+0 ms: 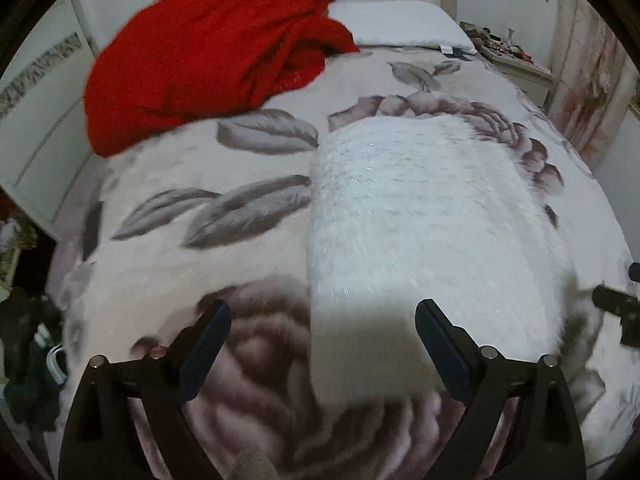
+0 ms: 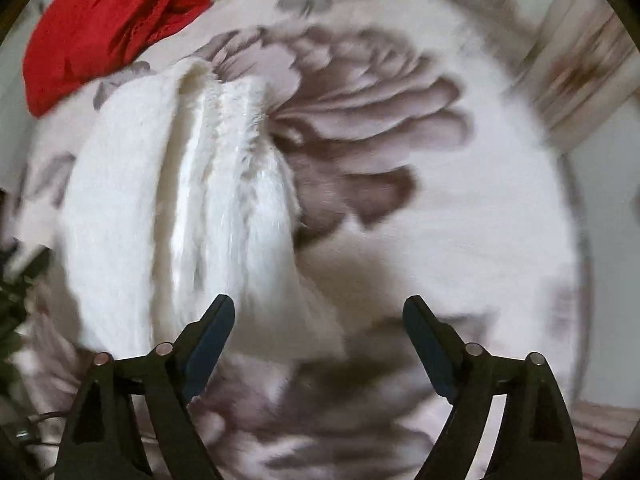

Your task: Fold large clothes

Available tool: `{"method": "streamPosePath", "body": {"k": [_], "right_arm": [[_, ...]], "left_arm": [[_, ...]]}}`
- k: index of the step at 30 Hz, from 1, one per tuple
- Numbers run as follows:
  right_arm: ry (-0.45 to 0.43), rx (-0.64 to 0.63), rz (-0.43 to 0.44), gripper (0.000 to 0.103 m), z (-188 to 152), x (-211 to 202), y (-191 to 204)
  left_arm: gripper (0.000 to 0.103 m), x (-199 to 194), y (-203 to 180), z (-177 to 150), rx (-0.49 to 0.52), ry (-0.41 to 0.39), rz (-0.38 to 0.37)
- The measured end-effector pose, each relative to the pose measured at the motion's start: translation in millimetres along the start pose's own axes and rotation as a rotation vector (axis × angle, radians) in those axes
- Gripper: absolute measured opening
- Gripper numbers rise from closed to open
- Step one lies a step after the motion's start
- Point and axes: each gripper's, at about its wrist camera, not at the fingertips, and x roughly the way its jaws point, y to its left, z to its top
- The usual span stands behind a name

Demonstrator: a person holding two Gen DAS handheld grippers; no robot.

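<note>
The left gripper (image 1: 322,316) hangs over a folded white fuzzy garment (image 1: 424,216) lying on the floral blanket (image 1: 208,160), its jaws wide apart and holding nothing. The right gripper (image 2: 318,316), tilted steeply downward, is likewise spread and empty just beside that garment (image 2: 180,208). A red garment (image 1: 208,44) lies crumpled farther back near the pillow (image 1: 404,26).

A floral bedspread (image 1: 240,152) covers the bed, with a white pillow (image 1: 400,24) at 12 o'clock, a cluttered nightstand (image 1: 516,64) at 2 o'clock, and dark items (image 1: 28,344) at 8 o'clock.
</note>
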Motion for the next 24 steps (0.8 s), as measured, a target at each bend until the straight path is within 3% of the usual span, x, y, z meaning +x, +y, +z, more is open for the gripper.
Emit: {"method": "streamPosePath", "body": {"k": [6, 11, 24], "right_arm": [[-0.07, 0.044, -0.018, 0.089, -65.3, -80.7, 3.5], [-0.146, 0.085, -0.034, 0.089, -117.8, -174.3, 4.3], [-0.362, 0.057, -0.037, 0.089, -230.8, -441.1, -20.5]], "left_arm": [[0.094, -89.1, -10.7, -8.0, -0.056, -0.049, 0.006], [0.094, -167.8, -8.7, -10.2, -0.13, -0.081, -0.005], [0.094, -401.7, -26.6, -53.6, -0.133, -0.214, 0.004]]}}
